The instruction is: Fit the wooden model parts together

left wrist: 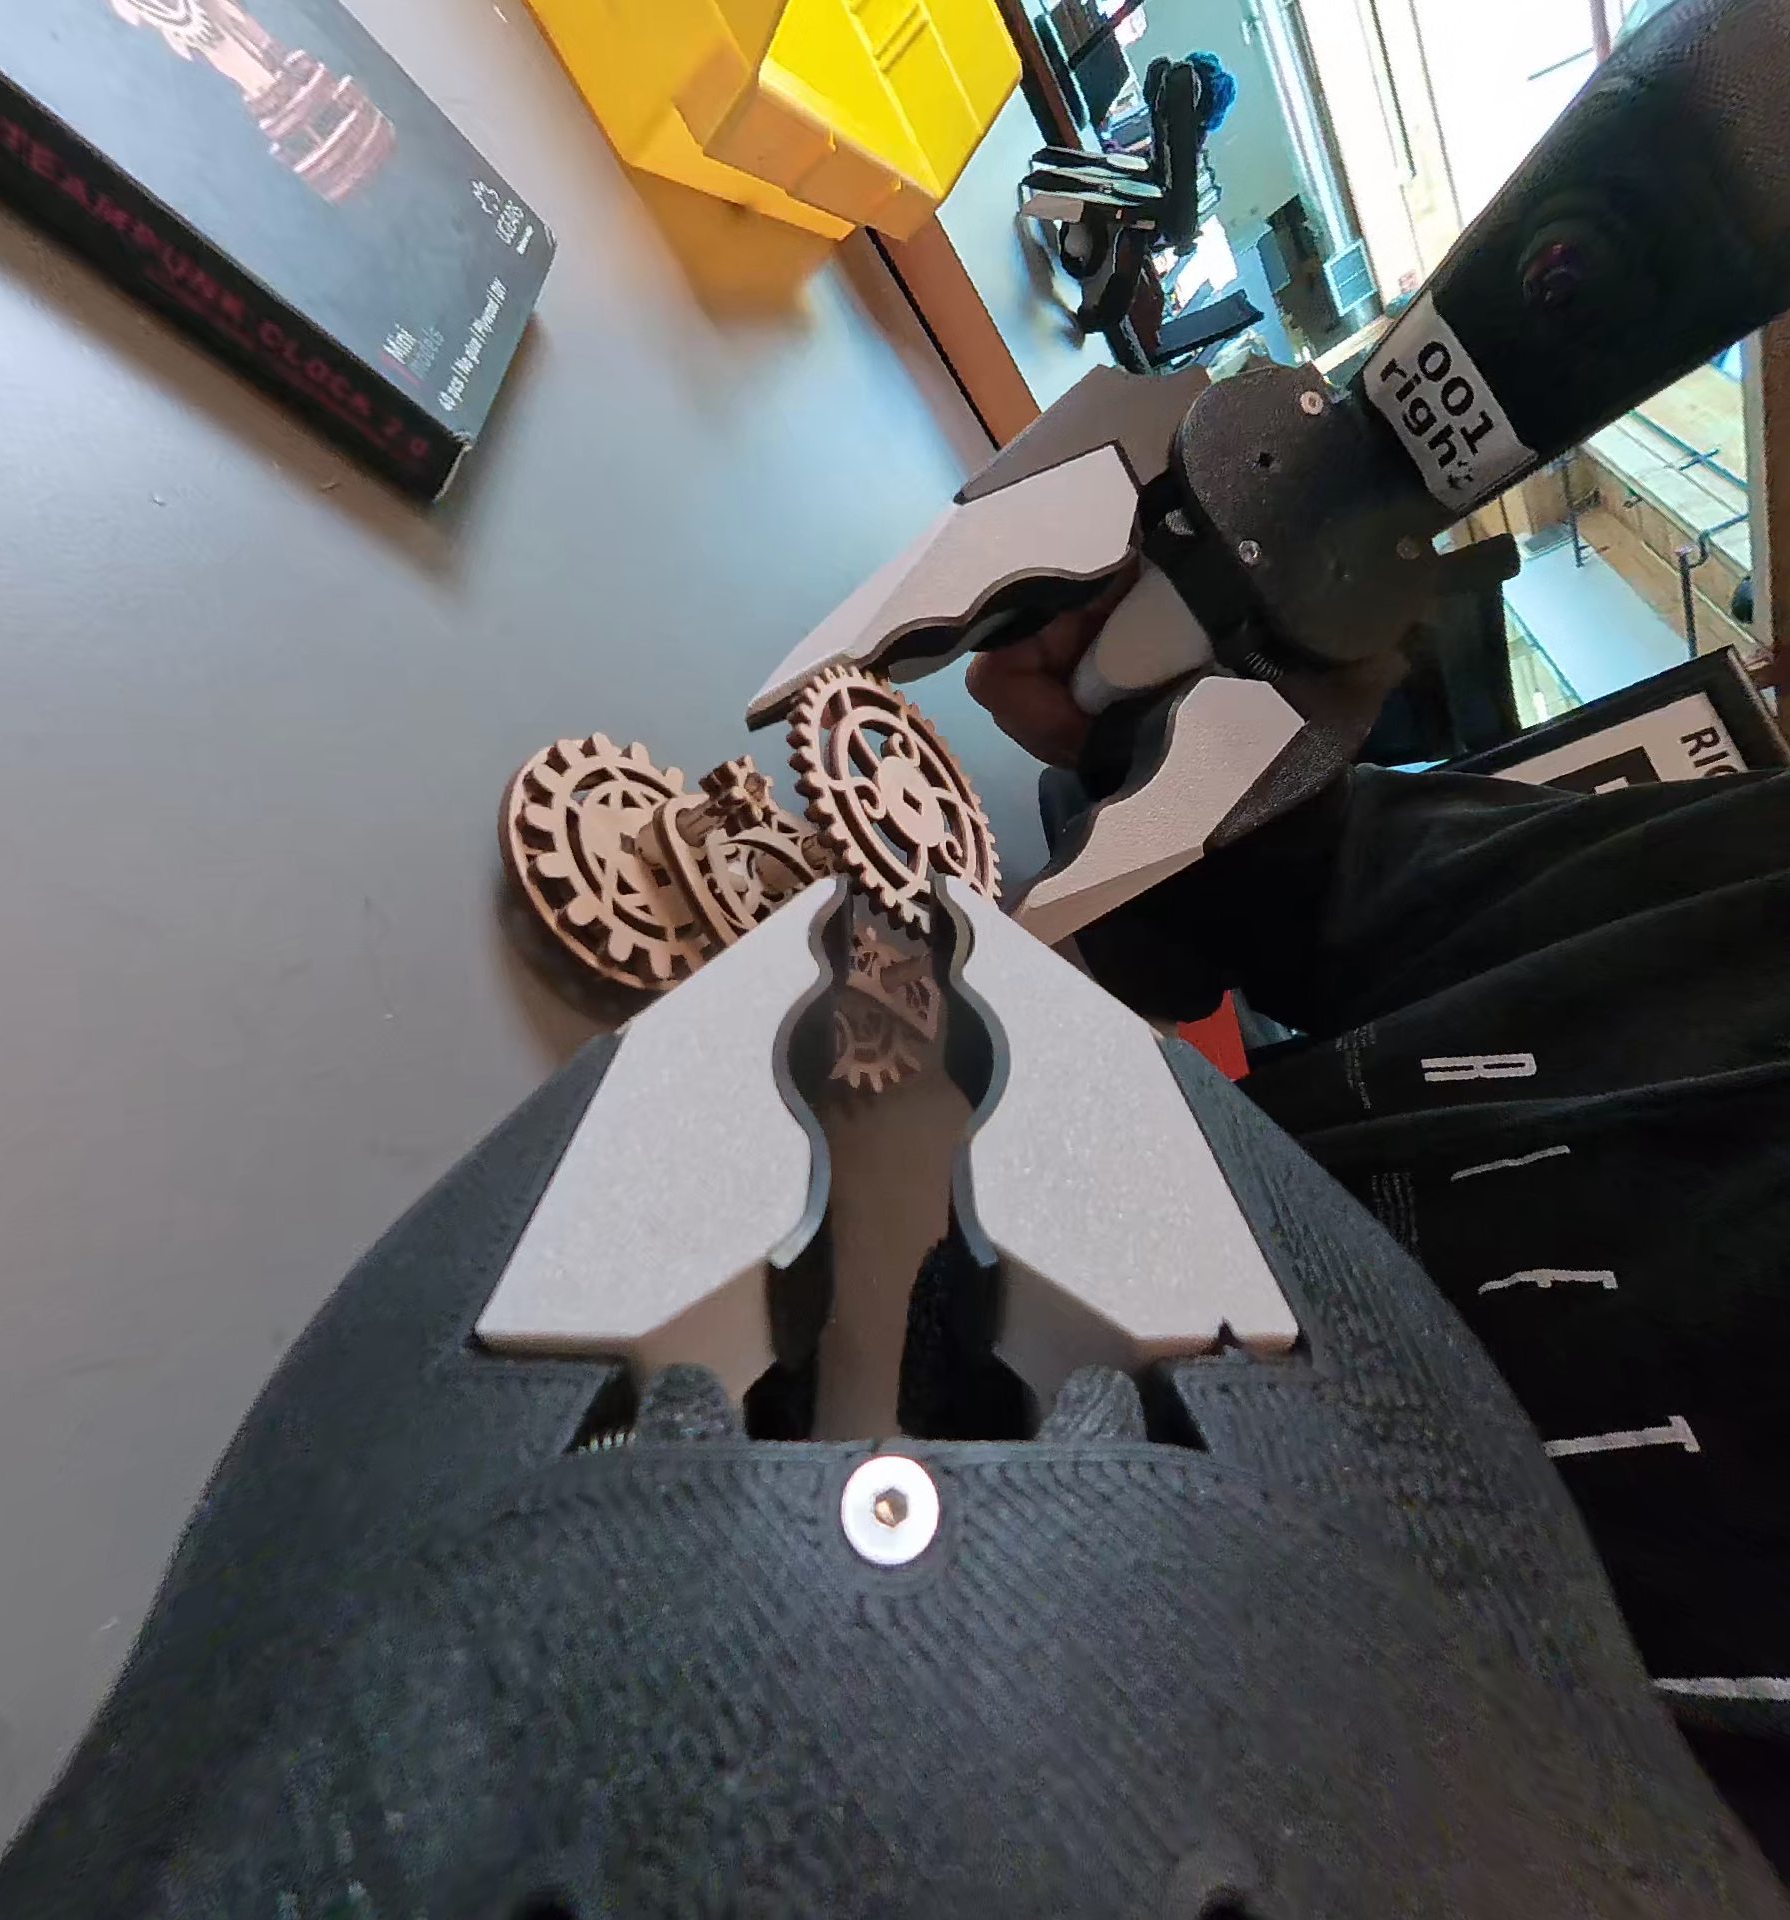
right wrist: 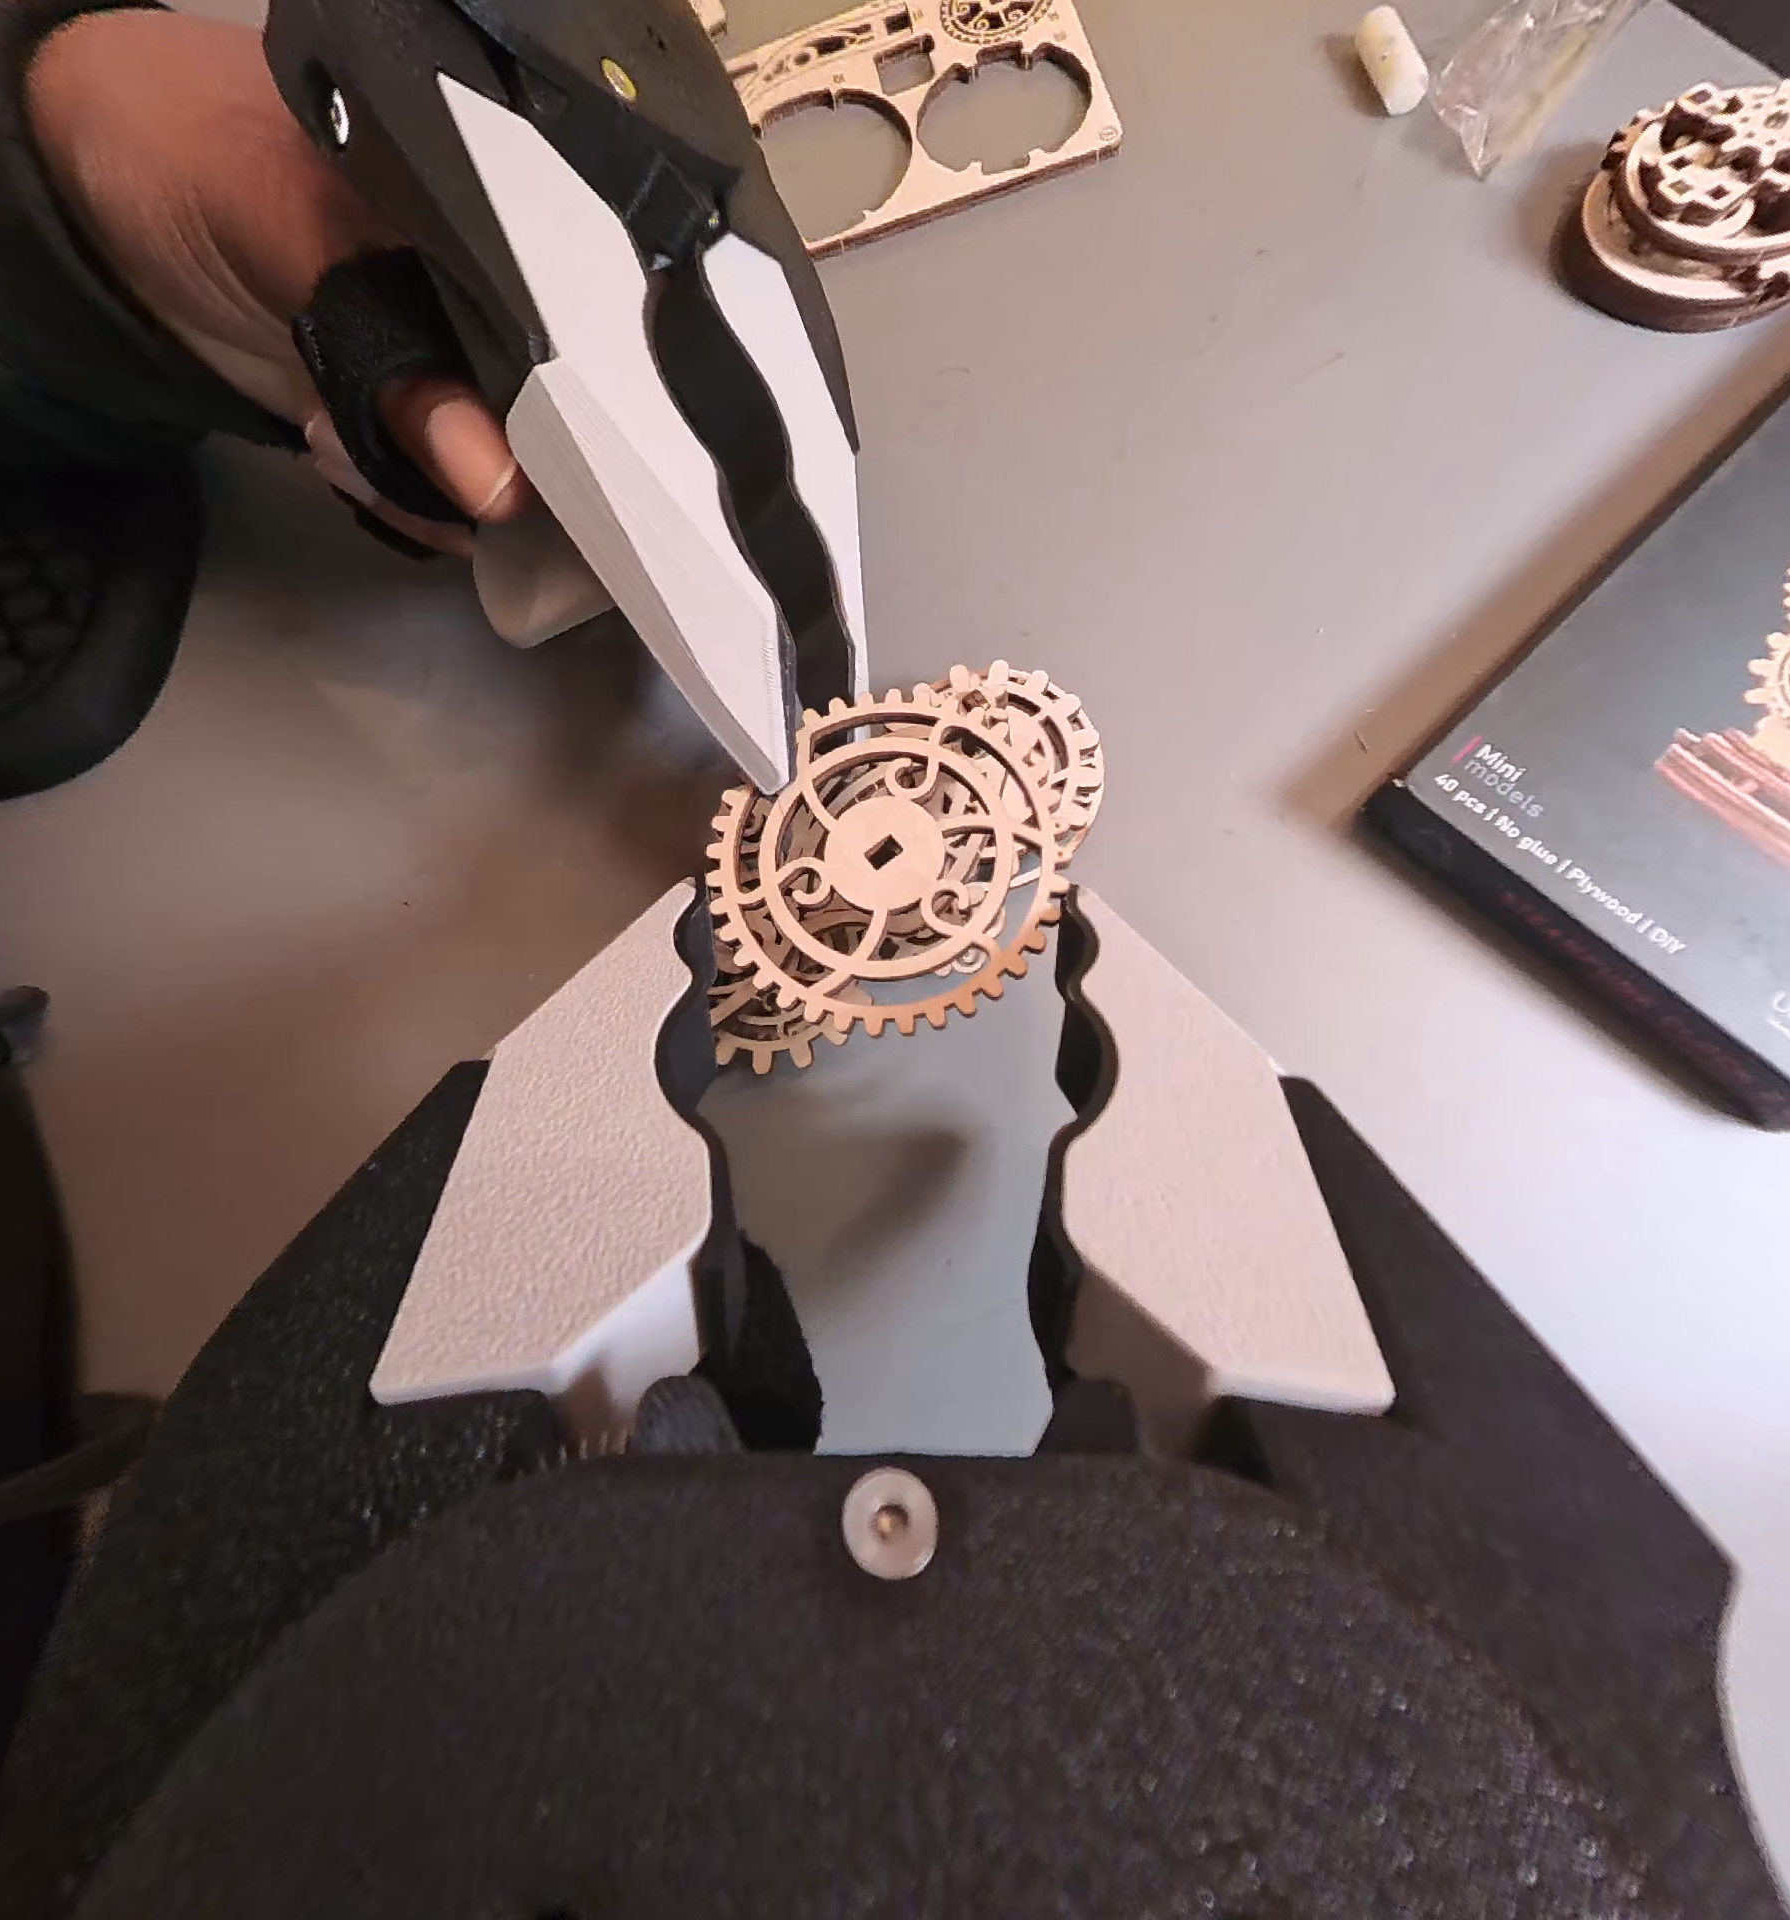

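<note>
A wooden gear assembly (left wrist: pixel 610 852) lies on the grey table (left wrist: pixel 195 935), with a large openwork gear (left wrist: pixel 870 769) at its near end. My left gripper (left wrist: pixel 891 894) is shut on a wooden part of the assembly. In the right wrist view it comes in from the upper left (right wrist: pixel 818 748) and pinches the assembly just behind the large gear (right wrist: pixel 849 862). My right gripper (right wrist: pixel 883 904) is open, with one finger on each side of the large gear and close to its teeth. It also shows in the left wrist view (left wrist: pixel 896 816).
A black model box (right wrist: pixel 1649 831) lies to the right and also shows in the left wrist view (left wrist: pixel 247 208). A plywood sheet with cut-outs (right wrist: pixel 922 125), a round built wooden model (right wrist: pixel 1722 197) and a clear bag (right wrist: pixel 1525 83) lie farther back. Yellow bins (left wrist: pixel 797 104) stand at the table edge. Left and right tips are no more than a few centimetres apart.
</note>
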The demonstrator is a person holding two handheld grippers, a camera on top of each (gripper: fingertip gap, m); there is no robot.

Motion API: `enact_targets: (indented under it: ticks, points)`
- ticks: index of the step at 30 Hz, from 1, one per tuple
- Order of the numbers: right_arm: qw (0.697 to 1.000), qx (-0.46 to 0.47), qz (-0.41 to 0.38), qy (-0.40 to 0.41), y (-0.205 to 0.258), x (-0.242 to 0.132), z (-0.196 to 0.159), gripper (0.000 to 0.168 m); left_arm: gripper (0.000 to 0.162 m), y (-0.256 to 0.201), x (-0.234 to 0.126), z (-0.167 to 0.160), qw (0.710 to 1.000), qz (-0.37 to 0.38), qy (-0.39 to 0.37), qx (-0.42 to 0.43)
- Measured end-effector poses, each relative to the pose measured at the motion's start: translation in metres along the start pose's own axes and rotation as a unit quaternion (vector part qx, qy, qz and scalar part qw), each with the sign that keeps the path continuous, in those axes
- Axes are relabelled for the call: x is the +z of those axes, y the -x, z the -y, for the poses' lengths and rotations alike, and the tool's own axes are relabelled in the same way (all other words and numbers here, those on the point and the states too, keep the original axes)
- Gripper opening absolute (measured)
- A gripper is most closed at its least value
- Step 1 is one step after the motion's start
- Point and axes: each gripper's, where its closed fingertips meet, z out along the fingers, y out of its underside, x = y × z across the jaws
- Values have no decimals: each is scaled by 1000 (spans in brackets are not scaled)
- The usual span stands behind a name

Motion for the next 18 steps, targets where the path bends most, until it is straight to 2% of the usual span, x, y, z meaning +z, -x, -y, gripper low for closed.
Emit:
enact_targets:
  ticks: [18]
  points:
    - [999, 28, 28, -9, -4, 3, -2, 64, 8, 8, 1, 4, 1000, -3, -10, -19]
